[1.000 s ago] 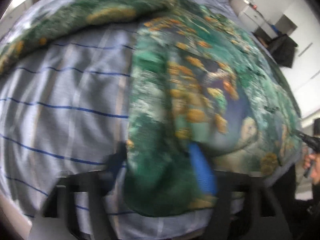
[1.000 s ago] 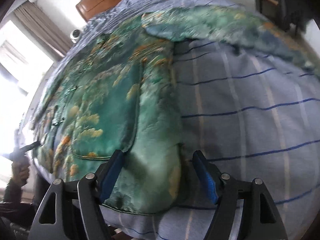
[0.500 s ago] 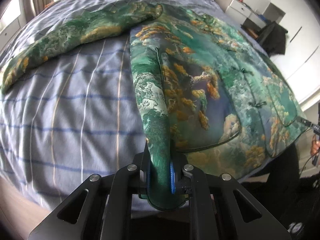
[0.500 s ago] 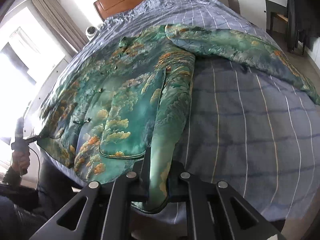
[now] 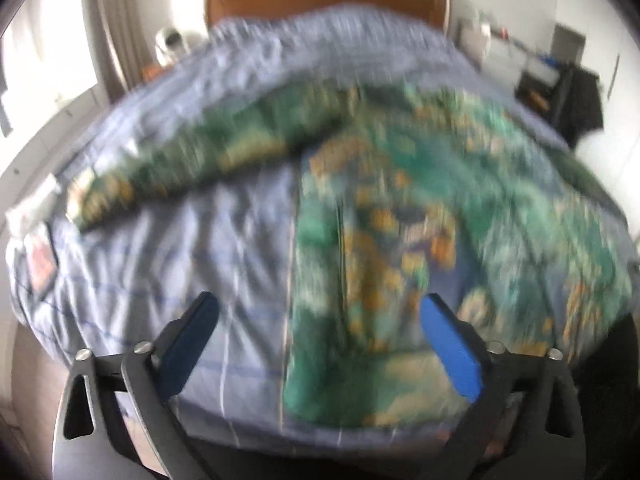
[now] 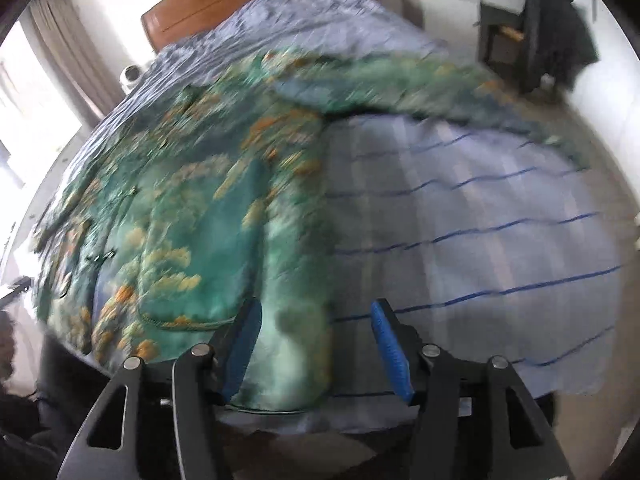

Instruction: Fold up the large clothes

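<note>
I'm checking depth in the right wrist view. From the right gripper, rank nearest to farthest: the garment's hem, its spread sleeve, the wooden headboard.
From the right gripper, which is open:
1. Garment hem: right between the fingers, at the bed's near edge.
2. Spread sleeve: mid-bed, stretching to the right.
3. Wooden headboard: at the far end of the bed, upper left.

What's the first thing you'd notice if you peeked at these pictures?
A big green and orange jacket spread flat over a blue striped bed, sleeves stretched out sideways. Near the bed's foot, the open left gripper and right gripper each straddle one hem corner.
</note>
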A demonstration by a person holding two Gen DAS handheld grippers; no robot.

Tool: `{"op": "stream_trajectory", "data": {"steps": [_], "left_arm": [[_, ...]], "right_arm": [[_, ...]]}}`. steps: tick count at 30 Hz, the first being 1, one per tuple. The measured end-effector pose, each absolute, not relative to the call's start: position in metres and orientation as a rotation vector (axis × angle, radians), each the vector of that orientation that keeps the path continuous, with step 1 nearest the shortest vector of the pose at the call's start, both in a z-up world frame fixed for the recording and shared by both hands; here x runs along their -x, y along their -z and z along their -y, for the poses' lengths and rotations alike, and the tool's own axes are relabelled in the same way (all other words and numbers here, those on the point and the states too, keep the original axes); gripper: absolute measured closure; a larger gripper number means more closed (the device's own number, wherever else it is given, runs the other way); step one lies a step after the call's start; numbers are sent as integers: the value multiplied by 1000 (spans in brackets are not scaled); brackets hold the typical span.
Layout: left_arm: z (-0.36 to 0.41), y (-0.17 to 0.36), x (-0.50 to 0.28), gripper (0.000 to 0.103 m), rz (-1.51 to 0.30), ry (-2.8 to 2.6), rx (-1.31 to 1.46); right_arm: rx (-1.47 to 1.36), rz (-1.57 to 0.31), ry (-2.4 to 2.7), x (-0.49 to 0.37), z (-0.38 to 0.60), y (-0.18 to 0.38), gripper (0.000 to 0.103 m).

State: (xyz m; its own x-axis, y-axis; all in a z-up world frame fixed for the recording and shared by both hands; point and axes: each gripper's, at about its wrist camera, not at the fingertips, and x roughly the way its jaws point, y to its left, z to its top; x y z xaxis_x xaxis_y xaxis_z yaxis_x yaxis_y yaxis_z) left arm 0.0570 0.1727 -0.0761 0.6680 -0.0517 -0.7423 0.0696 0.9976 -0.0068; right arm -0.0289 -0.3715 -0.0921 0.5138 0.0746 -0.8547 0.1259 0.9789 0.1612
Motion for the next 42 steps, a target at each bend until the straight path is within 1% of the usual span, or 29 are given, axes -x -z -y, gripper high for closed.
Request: {"op": "stream_trajectory", "data": {"steps": [3,5,7,10,14,18,21,23,27,30,31,32,33,34,36,38,42], "left_arm": [[-155,56,-67,2,-717,30,-36],[-144,47,-77,2,-693,36,-50],[-127,45,-91,2,-697,58,-30],[-108,53,-108,2,-737,116,25],[-75,62,-121,2,-771,168,61],[-45,65,-118,1,-799,158,3],[-30,68,-116,1,-811,141,-40],[-29,68,-114,1,-812,152,-29],[-34,68,-113,1,-826,173,48],[-39,68,-113,1,-831,151,63],[-40,70,-112,1,-835,144,62],[-40,71,-112,1,-839,138,59],[-41,72,-113,1,-845,131,56],[-42,73,-112,1,-851,121,51],[-44,73,-112,1,-848,109,47],[-46,74,-113,1,-844,104,44],[-43,76,-122,1,-852,110,46]], "right_arm": [[-150,-971,103,31,378,73,45],[-117,-926,149,29,384,61,43],[-113,-881,189,24,392,50,40],[-140,-837,239,20,410,40,40],[-273,-781,271,14,452,37,40],[-514,-714,287,8,514,52,40],[-799,-670,348,3,578,81,40],[-931,-651,379,-2,605,100,40],[-1111,-624,424,-24,643,138,40],[-1195,-549,484,-32,657,152,40],[-1212,-529,503,-37,660,157,43],[-1229,-513,523,-40,662,161,59],[-1236,-517,541,-43,664,164,72],[-1227,-529,548,-45,665,167,91],[-1133,-524,552,-50,655,151,93],[-1014,-493,511,-49,642,123,94],[-743,-420,332,-57,580,45,94]]}}
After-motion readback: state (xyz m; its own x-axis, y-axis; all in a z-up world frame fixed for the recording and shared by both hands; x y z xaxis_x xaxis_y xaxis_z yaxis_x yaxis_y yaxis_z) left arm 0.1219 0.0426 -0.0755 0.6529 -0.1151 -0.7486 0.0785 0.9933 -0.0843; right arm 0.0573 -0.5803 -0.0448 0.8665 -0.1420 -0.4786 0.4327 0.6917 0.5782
